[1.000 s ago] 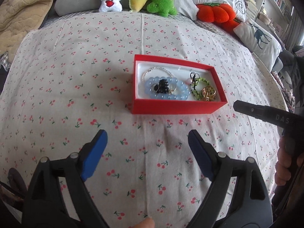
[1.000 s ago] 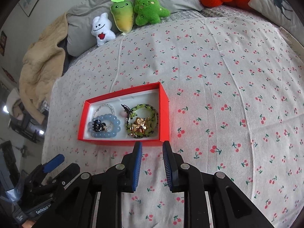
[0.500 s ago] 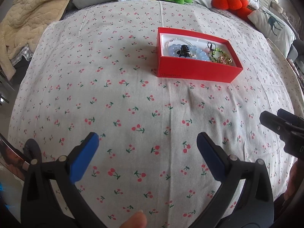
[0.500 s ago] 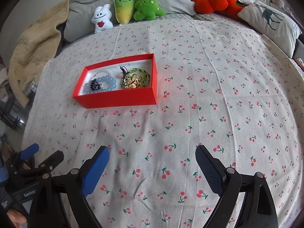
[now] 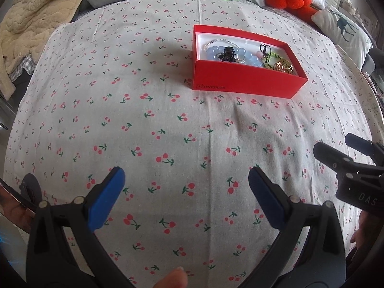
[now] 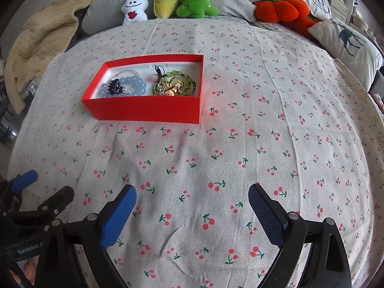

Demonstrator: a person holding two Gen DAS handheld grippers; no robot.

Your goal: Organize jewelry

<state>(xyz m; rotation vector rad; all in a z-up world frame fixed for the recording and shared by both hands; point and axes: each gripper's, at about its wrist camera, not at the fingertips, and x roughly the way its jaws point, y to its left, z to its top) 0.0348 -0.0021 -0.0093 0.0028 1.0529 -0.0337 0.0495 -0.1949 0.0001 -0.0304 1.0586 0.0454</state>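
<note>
A red box sits on the cherry-print bed sheet. Inside lie a blue bead bracelet with a black hair claw on it, a thin silver chain, a green bead string and gold pieces. My left gripper hovers open over the sheet, well in front of the box, with nothing between its blue pads. My right gripper is also open and empty, near the front of the bed. Each gripper shows at the edge of the other's view.
Plush toys, an orange pumpkin cushion and a deer-print pillow line the far end of the bed. A beige blanket hangs at the far left. A fingertip shows at the bottom of the left wrist view.
Both grippers have pulled back from the box toward the near end of the bed. The right gripper's jaws went from nearly shut to wide open; the left's widened a little.
</note>
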